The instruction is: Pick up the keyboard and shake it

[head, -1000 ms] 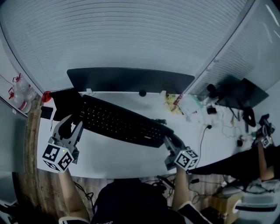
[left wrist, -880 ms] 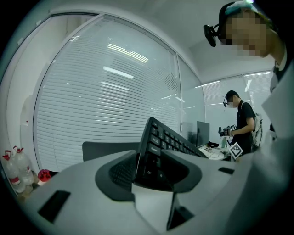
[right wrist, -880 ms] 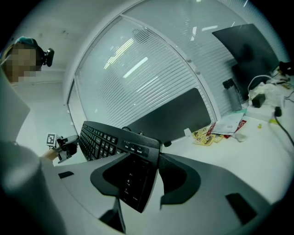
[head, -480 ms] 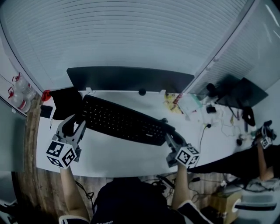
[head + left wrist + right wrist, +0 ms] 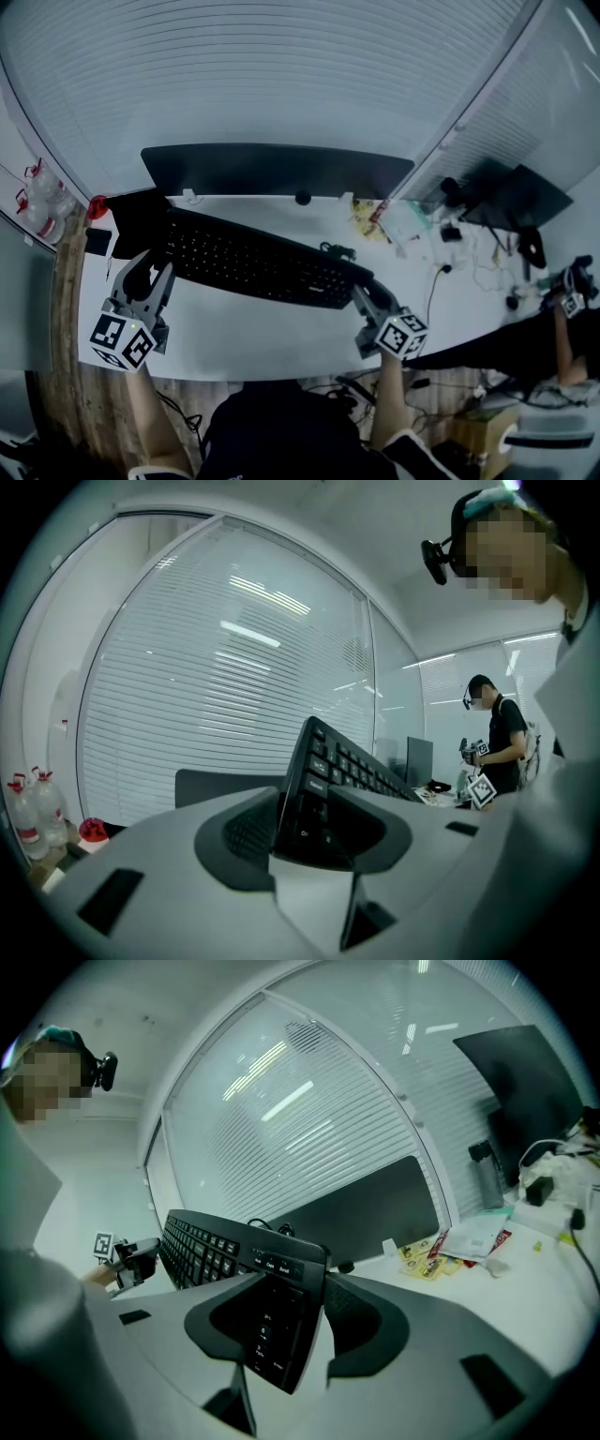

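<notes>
The left gripper (image 5: 309, 810) has its fingers spread wide yet clamped on the left short end of the black keyboard (image 5: 253, 262), one pad against the key face and the other against the underside. The right gripper (image 5: 292, 1324) grips the opposite end, by the number pad, the same way. So the one keyboard hangs between the two grippers over the white desk (image 5: 267, 333), slanting in the head view from 10 o'clock down to 4 o'clock.

Only the head view shows both grippers and the whole keyboard at once, with a single wide dark monitor (image 5: 277, 170) at 12 o'clock behind it. Only the left gripper view shows two red-capped water bottles (image 5: 25, 815) at 8 o'clock and a second person (image 5: 500, 731) standing at 3 o'clock. The right gripper view alone shows the yellow and red leaflets (image 5: 441, 1241) near 3 o'clock.
</notes>
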The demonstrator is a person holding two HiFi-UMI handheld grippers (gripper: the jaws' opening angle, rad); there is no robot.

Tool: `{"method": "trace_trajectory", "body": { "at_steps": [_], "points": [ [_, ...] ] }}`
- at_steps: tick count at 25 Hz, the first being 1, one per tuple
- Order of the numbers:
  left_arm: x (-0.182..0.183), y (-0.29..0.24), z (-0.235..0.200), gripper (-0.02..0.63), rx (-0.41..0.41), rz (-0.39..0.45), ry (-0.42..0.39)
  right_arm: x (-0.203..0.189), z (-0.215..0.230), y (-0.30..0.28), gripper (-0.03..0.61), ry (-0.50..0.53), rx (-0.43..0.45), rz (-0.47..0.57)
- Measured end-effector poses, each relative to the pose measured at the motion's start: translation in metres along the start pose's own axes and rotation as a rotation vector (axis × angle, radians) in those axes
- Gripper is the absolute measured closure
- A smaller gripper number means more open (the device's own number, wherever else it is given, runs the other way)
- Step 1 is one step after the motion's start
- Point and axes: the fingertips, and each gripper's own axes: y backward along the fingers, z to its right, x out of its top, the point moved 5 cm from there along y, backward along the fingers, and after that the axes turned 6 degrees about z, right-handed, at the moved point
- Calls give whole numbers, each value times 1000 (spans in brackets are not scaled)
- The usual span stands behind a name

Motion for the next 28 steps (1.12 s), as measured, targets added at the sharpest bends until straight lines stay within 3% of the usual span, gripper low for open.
{"method": "trace_trajectory", "body": {
  "at_steps": [13,28],
  "points": [
    [5,0,-10,446,22,-1,-42,-8,-12,-4,399,-21,-15,-10],
    [55,16,0,446,16,81,-105,14,-34,-7,399,-14,52,83]
  ]
}}
